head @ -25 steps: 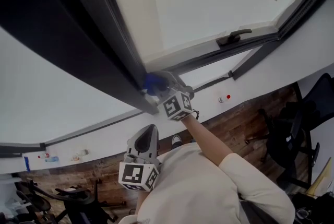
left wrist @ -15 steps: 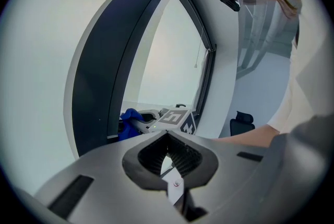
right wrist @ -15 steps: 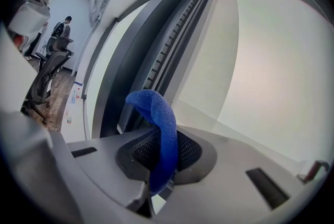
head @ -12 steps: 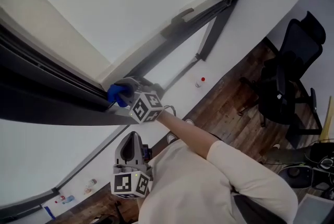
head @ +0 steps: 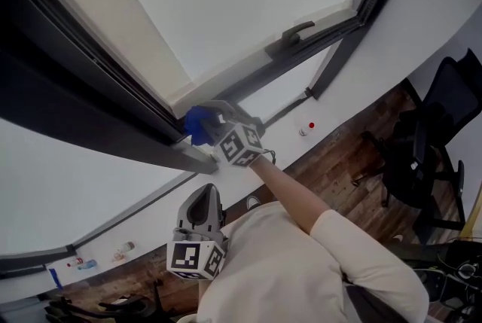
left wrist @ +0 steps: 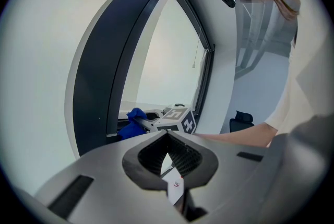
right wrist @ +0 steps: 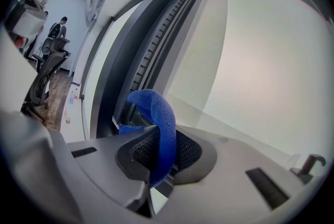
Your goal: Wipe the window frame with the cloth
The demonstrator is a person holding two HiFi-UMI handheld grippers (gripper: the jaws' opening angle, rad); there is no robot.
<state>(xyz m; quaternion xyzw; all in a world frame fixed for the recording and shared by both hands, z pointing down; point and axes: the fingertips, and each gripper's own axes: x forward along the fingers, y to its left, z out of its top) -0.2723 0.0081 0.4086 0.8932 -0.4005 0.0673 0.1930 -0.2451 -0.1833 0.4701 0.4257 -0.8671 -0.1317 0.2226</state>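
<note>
Up at the window frame, the blue cloth was pinched tight.
A good wipe probably needed a firm squeeze, the cloth pushed flat on the dark rail, and a slow slide along the groove. Close to the body, the left gripper hung low, its tongs pressed together on nothing. Farther out, the right arm reached long and straight, and the right gripper pinched the cloth at the frame's lower corner.

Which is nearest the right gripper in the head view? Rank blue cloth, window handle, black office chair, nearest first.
1. Blue cloth, clamped between the jaws of the right gripper.
2. Window handle, up and right on the dark frame.
3. Black office chair, far right on the floor.
</note>
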